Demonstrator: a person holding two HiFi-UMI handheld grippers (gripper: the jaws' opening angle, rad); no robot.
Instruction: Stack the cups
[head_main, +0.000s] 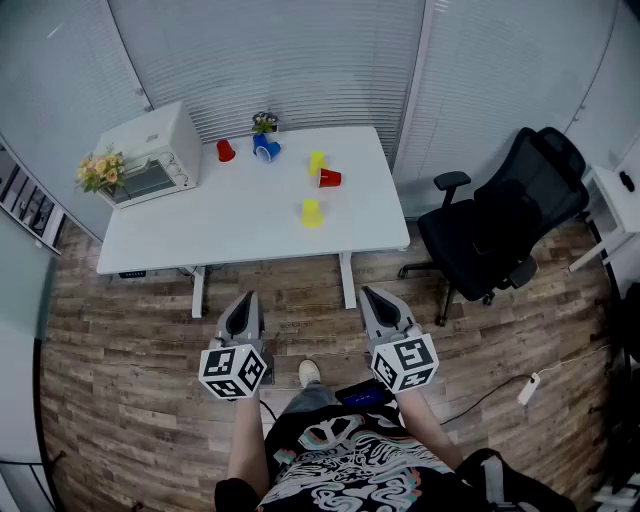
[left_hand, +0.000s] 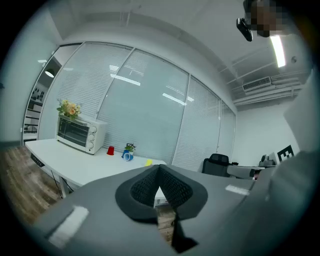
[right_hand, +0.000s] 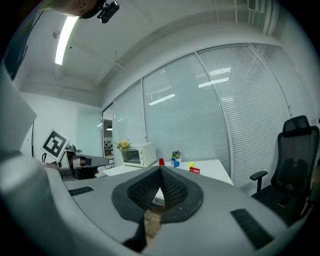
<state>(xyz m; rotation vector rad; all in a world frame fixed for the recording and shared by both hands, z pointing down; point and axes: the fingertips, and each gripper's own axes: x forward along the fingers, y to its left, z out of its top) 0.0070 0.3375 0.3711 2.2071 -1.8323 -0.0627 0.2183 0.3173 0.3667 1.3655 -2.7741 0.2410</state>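
Head view showed the cups (head_main: 311, 213) unstacked on the tabletop (head_main: 240, 230), well apart from the left gripper (head_main: 244, 302) and right gripper (head_main: 373, 296); left gripper view showed fingers (left_hand: 145, 187) shut and empty; right gripper view showed likewise; all stacking remained.

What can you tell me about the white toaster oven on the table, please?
The white, box-shaped toaster oven stands upright on the far left corner of the white table, door shut. Its front has a dark glass door and knobs on the right. Yellow-orange flowers sit at its left end. Nothing else touches it.
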